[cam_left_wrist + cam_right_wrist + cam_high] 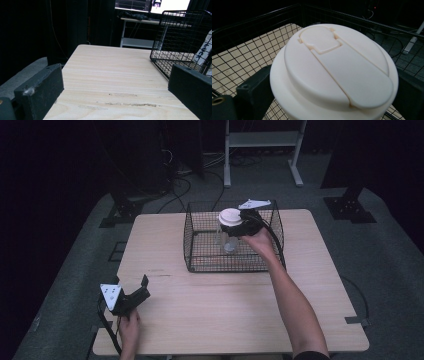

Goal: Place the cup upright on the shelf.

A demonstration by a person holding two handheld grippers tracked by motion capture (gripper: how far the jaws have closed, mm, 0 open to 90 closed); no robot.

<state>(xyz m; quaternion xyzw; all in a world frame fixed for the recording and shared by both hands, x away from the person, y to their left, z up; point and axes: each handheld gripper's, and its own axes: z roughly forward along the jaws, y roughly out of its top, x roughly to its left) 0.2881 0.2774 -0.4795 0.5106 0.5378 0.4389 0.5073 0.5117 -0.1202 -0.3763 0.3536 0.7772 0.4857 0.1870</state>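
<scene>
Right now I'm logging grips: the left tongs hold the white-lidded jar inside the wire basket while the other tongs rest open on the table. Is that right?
Not quite: the right tongs hold the white-lidded jar inside the wire basket, as the high view shows. The left tongs rest open on the table.

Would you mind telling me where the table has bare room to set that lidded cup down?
The table is bare in front of the wire basket, between the left gripper and the person's right forearm, and along its left edge. It is crowded inside the basket, where the right gripper holds the cup.
</scene>
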